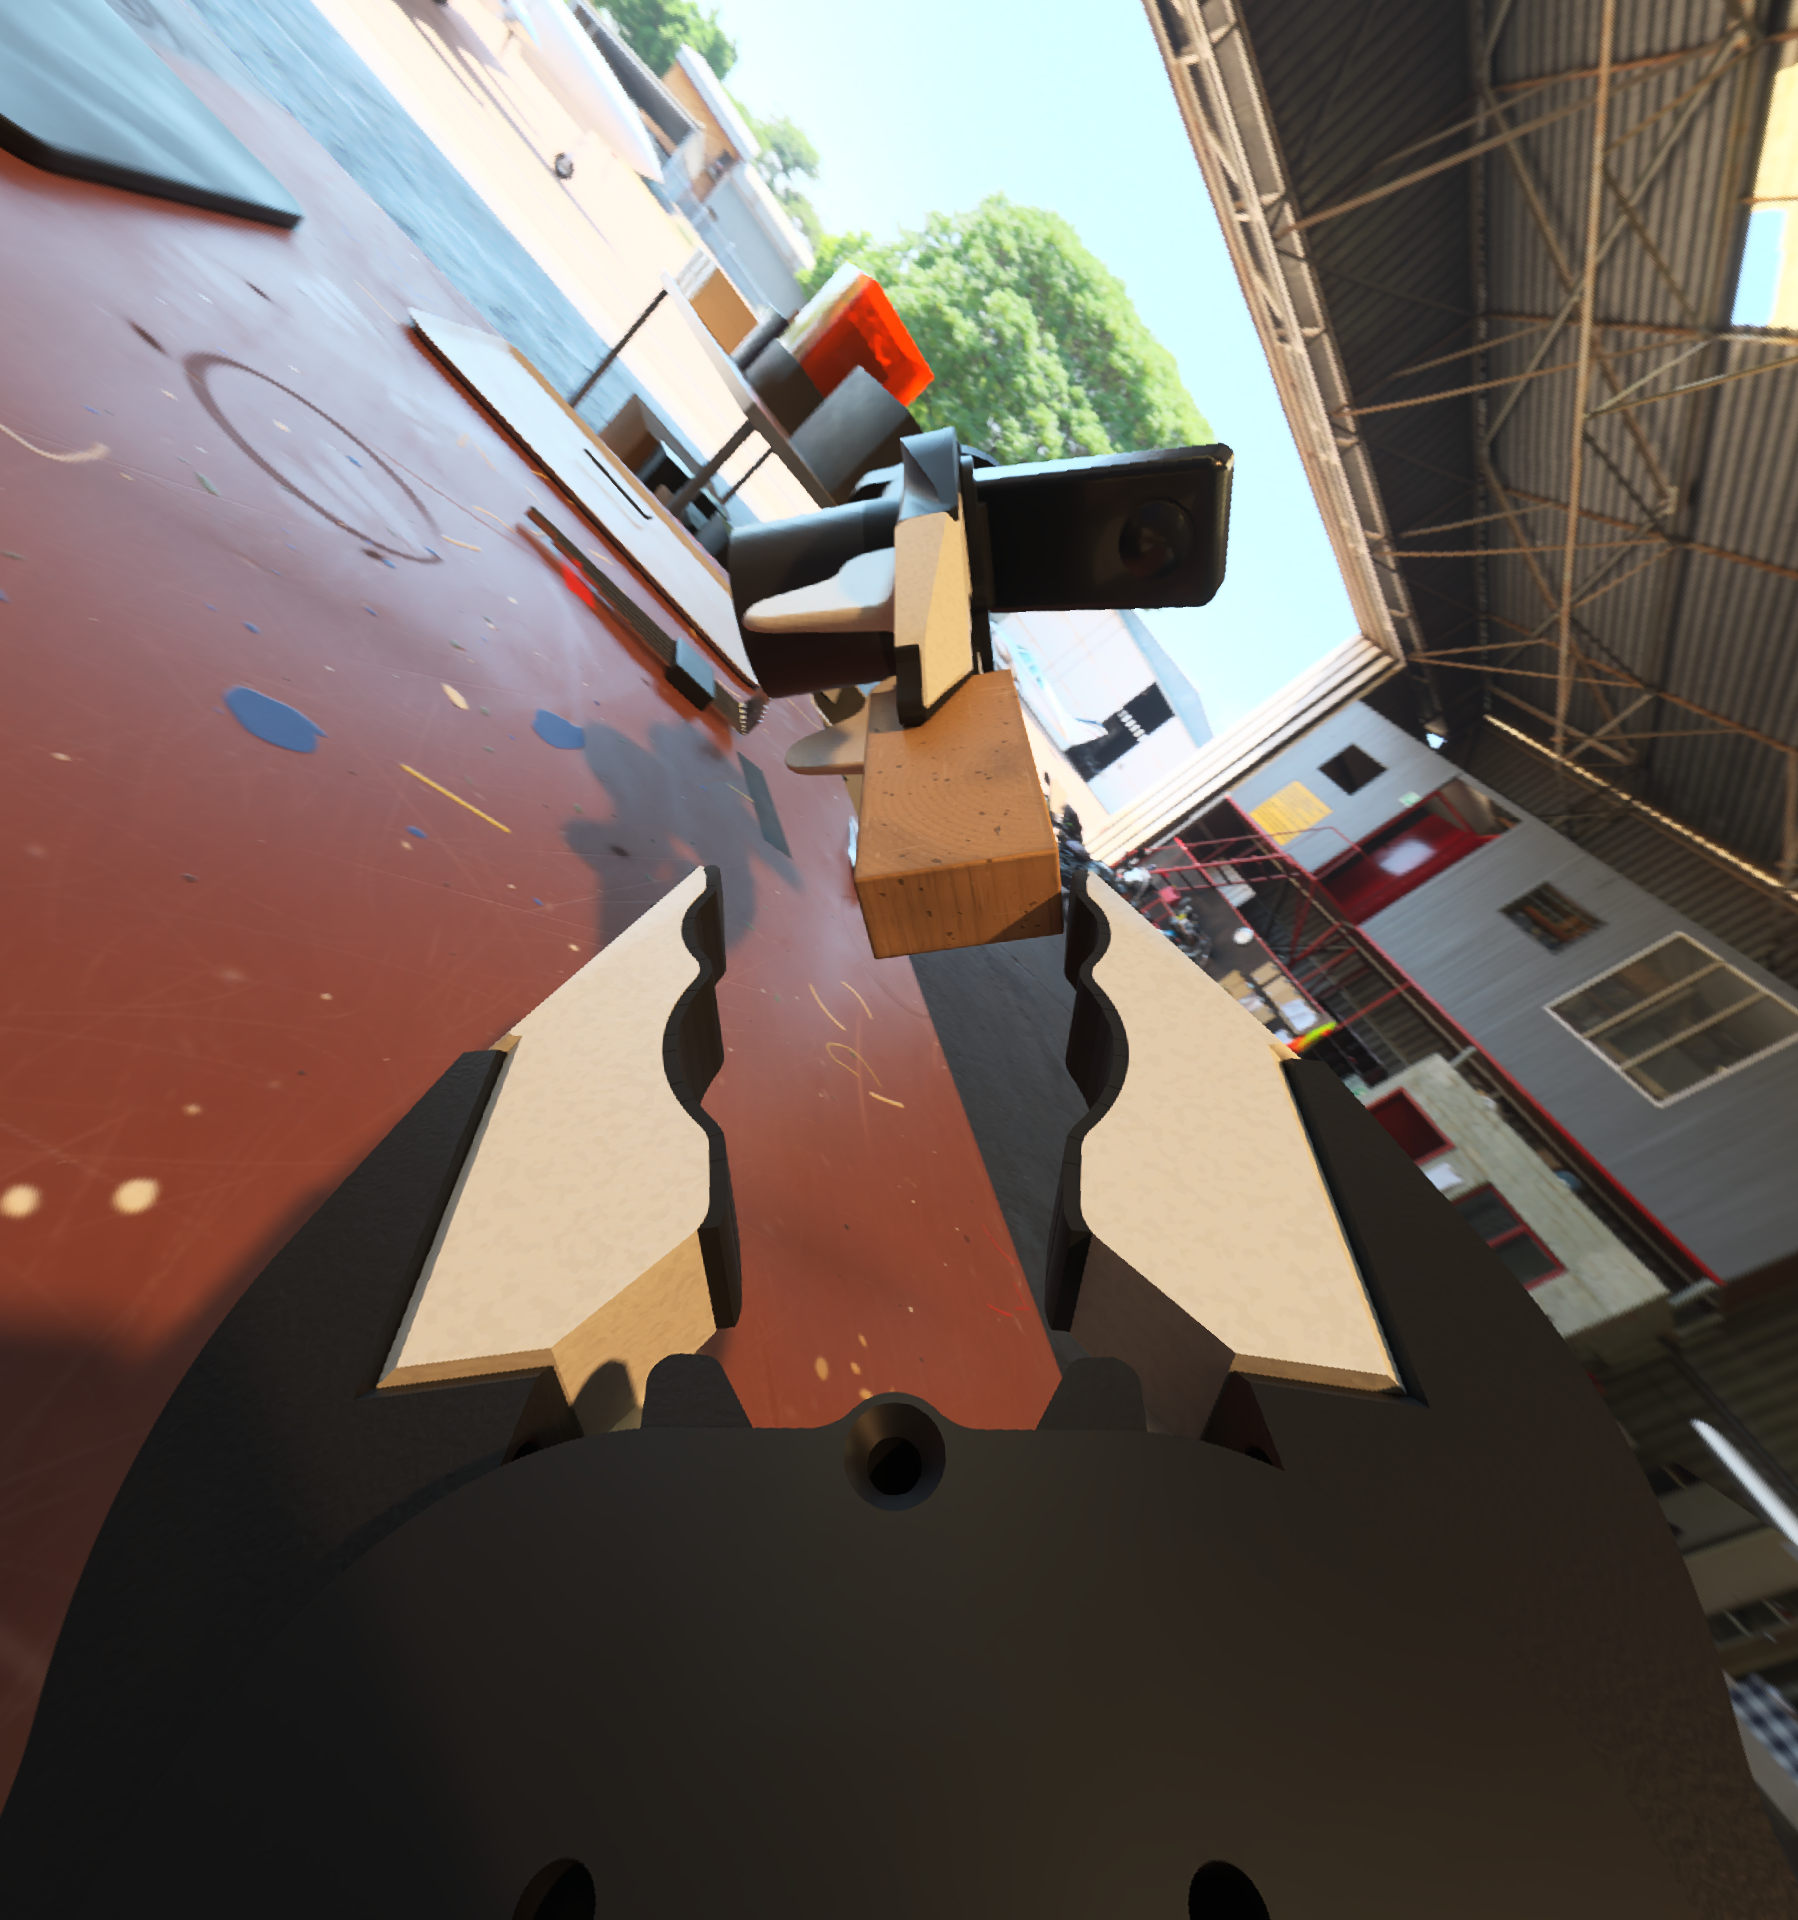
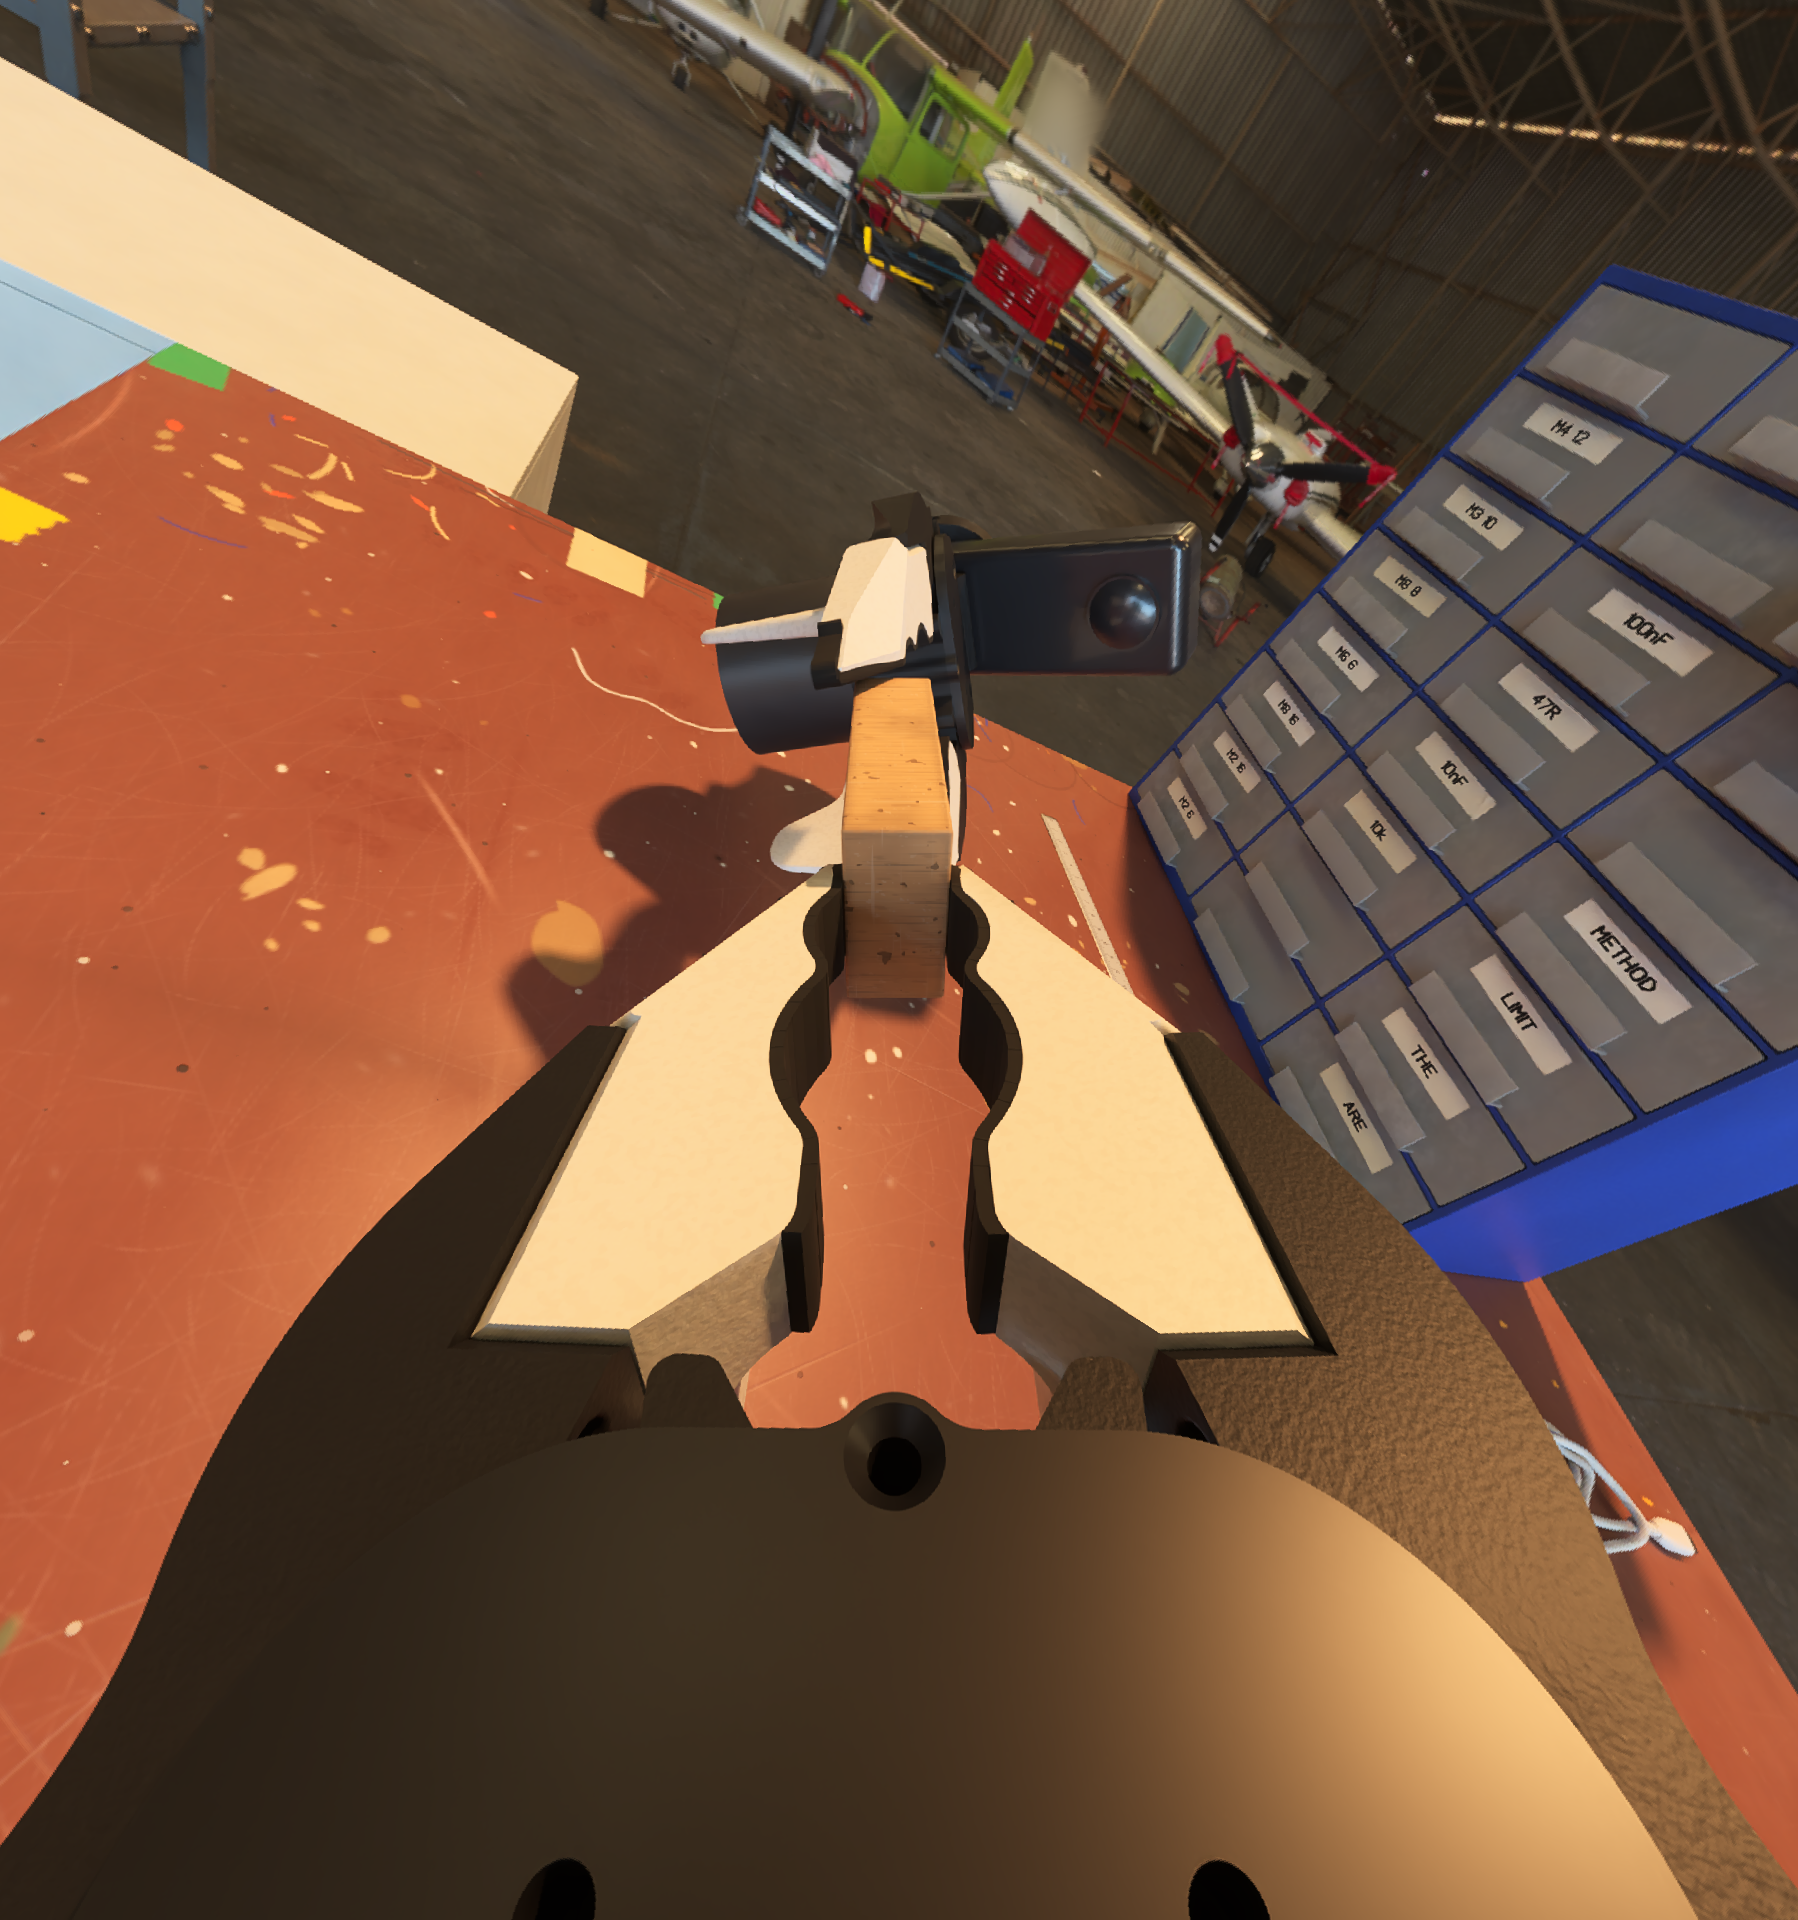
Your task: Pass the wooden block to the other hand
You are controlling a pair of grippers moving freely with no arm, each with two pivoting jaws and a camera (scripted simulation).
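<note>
Here, left wrist view: the camera is looking along its own fingers over the red-brown tabletop (image 1: 251, 935).
Left gripper (image 1: 895, 883): its fingers are standing wide apart and gripping nothing.
Wooden block (image 1: 957, 821): it is hanging in the air just beyond those fingertips, right of centre, with its near corner crowding the right finger; contact cannot be judged.
Right gripper (image 1: 879, 727): it is pinching the block's far end and facing this camera.
Long axis: it is running near to far, pointing its free end at the open gap.
Right wrist view: the camera is looking over the same tabletop, with a blue drawer cabinet (image 2: 1601, 831) standing on the right.
Right gripper here (image 2: 893, 904): its fingertips are clamping the block's near end.
Block here (image 2: 895, 810): it is stretching straight away toward the left gripper (image 2: 838, 727), whose spread fingers are showing above and below the far end.
Coming move: the left gripper is probably needing to advance, shifting slightly right, so the free end enters centred before closing.
</note>
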